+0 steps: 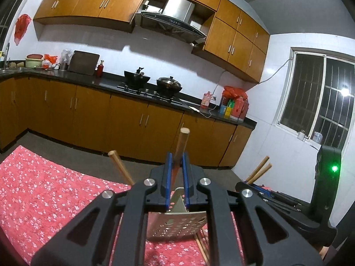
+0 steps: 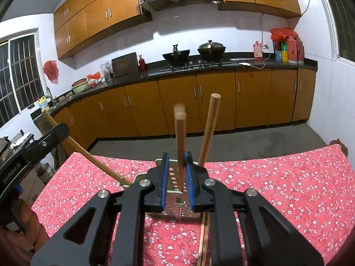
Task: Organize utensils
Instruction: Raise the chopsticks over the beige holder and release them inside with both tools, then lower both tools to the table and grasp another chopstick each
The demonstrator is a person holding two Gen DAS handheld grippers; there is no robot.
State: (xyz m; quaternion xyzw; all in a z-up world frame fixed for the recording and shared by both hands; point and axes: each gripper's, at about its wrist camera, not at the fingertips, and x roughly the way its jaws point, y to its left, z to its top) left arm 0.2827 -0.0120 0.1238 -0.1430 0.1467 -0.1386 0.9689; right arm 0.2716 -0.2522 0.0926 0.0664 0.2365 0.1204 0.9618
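Three wooden handles at least stand in the perforated holder [image 2: 172, 178], which sits mid-table on the red cloth [image 2: 288, 188].

- Right view: the right gripper [image 2: 176, 155] is slack. The centre handle [image 2: 180, 137] stands between its pads, against the 3 o'clock pad, with a gap on the 9 o'clock side. A blurred second tip shows just behind it; I cannot tell if that is another handle.
- Leaning handle [image 2: 208, 128]: tilts toward 1 o'clock, its foot hidden behind the gripper, free of both tools.
- Slanted handle [image 2: 88, 153]: runs out to 10 o'clock from the holder, past the other tool's body.
- Left view: the left gripper [image 1: 176, 156] looks clenched on an upright handle [image 1: 182, 141], low end hidden behind the pads above the holder. Probably the slanted one seen from the other side.

Progress, my reading: well along. The long utensils are in or entering the holder. Left to do: let go of both and back out.

- Chopsticks [image 2: 205, 239]: lying flat on the cloth at 6 o'clock from the holder, not yet stowed.

Around: the counter [image 2: 221, 66] at 12 o'clock carries two woks and bottles, well apart from the table.

In the way: crowded handles and two tools close together over one small holder. Backing out could catch a neighbouring handle or tip the holder.
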